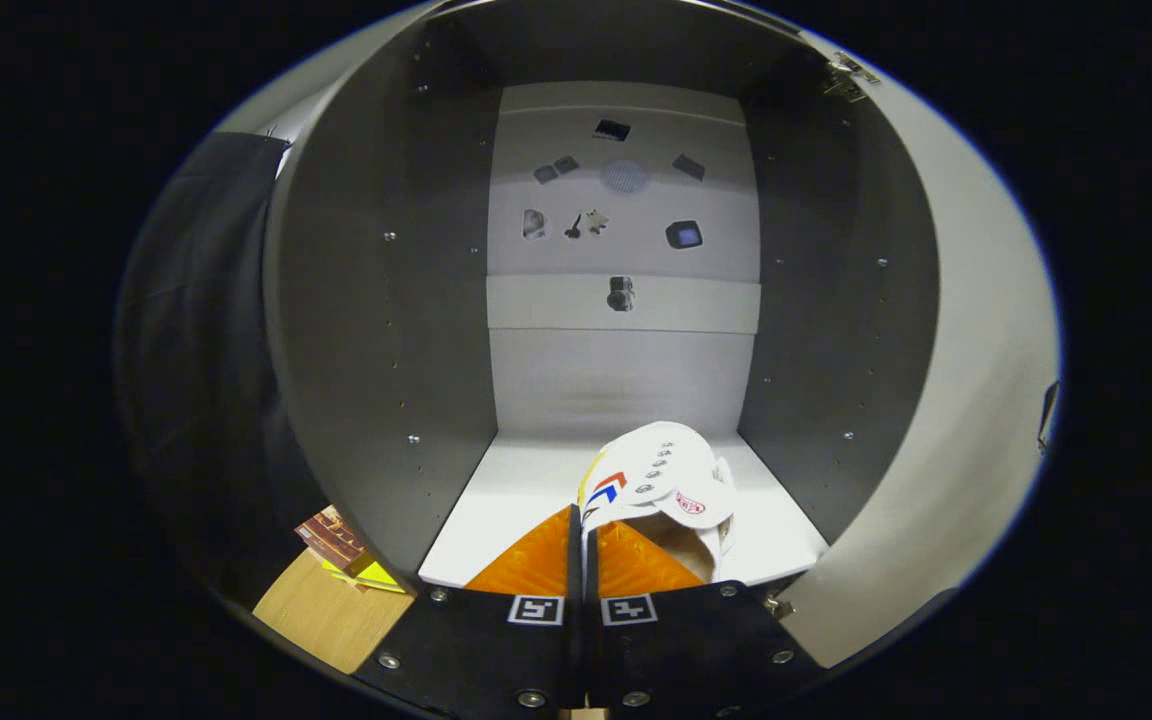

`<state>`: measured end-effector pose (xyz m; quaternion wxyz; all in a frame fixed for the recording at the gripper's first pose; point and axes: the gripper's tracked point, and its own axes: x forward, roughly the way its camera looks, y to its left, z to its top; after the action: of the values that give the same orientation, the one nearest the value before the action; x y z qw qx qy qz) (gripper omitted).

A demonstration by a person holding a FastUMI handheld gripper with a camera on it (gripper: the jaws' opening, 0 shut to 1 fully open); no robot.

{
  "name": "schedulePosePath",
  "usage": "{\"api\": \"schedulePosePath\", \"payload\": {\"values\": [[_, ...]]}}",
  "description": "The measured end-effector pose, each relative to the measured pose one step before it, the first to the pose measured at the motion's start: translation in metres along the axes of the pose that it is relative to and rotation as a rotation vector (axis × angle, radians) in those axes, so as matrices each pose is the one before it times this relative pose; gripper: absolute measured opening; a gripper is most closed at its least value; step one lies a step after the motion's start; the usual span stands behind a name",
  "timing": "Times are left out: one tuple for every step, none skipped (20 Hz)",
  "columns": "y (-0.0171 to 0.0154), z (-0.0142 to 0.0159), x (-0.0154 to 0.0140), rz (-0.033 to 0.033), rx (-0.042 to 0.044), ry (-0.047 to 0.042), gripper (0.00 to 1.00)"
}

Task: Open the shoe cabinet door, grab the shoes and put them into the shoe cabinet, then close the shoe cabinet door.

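A white shoe (666, 475) with red, blue and yellow stripes and a row of eyelets sits just ahead of my fingers, over the white bottom shelf (506, 500) of the shoe cabinet. My gripper (582, 525) is shut on the shoe, its two fingers pressed together on the shoe's left side wall by the opening. The toe points into the cabinet. I cannot tell whether the sole rests on the shelf or hangs just above it. The cabinet stands open, with grey side walls (386, 330) and a pale back panel (621, 370).
The open cabinet door (986, 380) swings out to the right, with a hinge (851, 75) at its top. Left of the cabinet hangs the black cloth, and low beside it lie a brown box (334, 538) and a yellow item (371, 575) on a wooden surface (331, 610).
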<state>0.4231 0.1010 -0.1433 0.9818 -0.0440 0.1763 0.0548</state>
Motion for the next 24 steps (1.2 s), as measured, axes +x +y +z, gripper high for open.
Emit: {"api": "schedulePosePath", "payload": {"values": [[-0.00088,-0.00145,0.01171,0.00901,-0.00254,0.01386,0.0],[-0.00044,-0.00131,0.00895,0.00606,-0.00142,0.01127,0.0],[-0.00112,-0.00017,0.01129,0.00502,-0.00045,0.00447,0.0],[-0.00139,-0.00082,0.00841,0.0015,-0.00371,0.00442,0.0],[-0.0018,-0.0003,0.0076,0.0009,-0.00456,0.0011,0.0],[-0.00157,-0.00089,0.00404,-0.00171,-0.01037,0.00632,0.0],[-0.00101,-0.00053,0.00834,0.00042,-0.00845,0.00606,0.0],[0.00001,0.00095,0.00958,0.00157,-0.00888,0.00511,0.0],[0.0004,-0.00008,0.00638,0.00162,-0.01252,0.00485,0.0],[0.00056,-0.00129,0.00503,0.00245,-0.01148,0.00649,0.0],[0.00165,-0.00208,0.00316,0.0082,-0.00557,0.0064,0.0],[0.00119,-0.00223,0.00086,0.00669,-0.00357,0.00298,0.0],[-0.0001,0.00022,-0.00052,-0.00115,-0.00553,-0.00142,0.0],[0.00103,-0.00243,0.00184,0.00183,-0.00974,0.00768,0.0],[0.00004,-0.00345,-0.00002,0.00371,-0.00826,0.00916,0.01],[-0.00148,-0.00303,0.00095,0.00005,-0.00275,0.00619,0.02],[-0.00126,-0.00093,-0.00089,0.00545,0.00072,0.00439,0.08],[-0.00273,-0.00084,0.00036,-0.00134,0.00371,-0.00102,0.11],[-0.00497,-0.00066,0.00048,-0.00457,0.00276,0.00098,0.23],[-0.00352,0.00104,-0.00034,-0.00888,0.00624,-0.00347,0.3],[0.00206,0.00361,-0.0008,-0.00513,0.00576,-0.00457,0.37],[-0.0013,0.00281,-0.00255,-0.00151,0.00291,-0.00671,0.45],[-0.00092,0.00475,-0.00358,-0.00332,0.0027,-0.00941,0.5],[0.00167,0.0023,-0.00101,0.00366,0.00126,-0.00752,0.52]]}}
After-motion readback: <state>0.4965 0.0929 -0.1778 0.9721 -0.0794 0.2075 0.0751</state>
